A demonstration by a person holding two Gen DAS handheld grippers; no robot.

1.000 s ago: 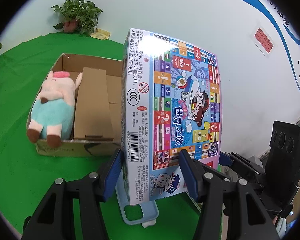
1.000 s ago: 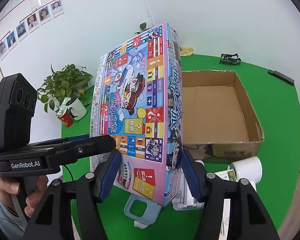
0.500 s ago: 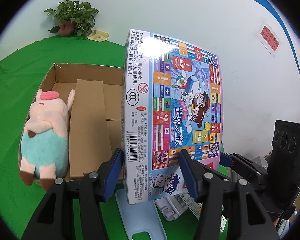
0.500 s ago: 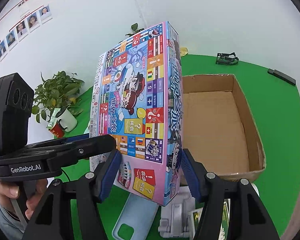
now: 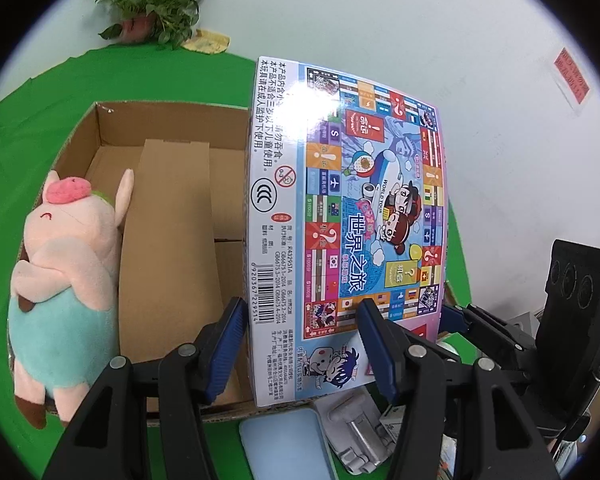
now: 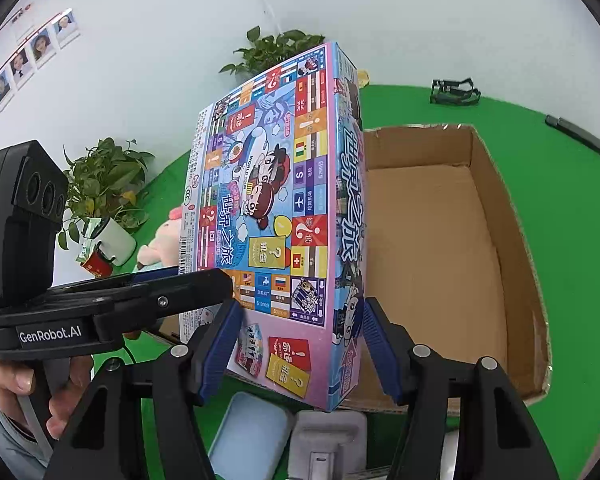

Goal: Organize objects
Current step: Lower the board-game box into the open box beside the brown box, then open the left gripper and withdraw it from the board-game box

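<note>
A colourful board game box (image 5: 340, 216) is held on edge in the air between both grippers. My left gripper (image 5: 300, 340) is shut on its near end, and my right gripper (image 6: 300, 344) is shut on the same box (image 6: 276, 216) from the other side. The game box hangs over the near wall of an open cardboard box (image 5: 168, 208), also in the right wrist view (image 6: 440, 240). A pink plush pig (image 5: 64, 268) in teal shorts lies on the cardboard box's left wall.
A light blue case (image 5: 284, 444) and a grey stand (image 5: 356, 432) lie on the green table (image 5: 60, 92) below the game box. Potted plants (image 6: 100, 184) stand at the wall. A black clip (image 6: 454, 90) and a dark remote (image 6: 576, 138) lie far off.
Both grippers have carried the game box forward toward the cardboard box. The cardboard box and the pig now look larger and closer.
</note>
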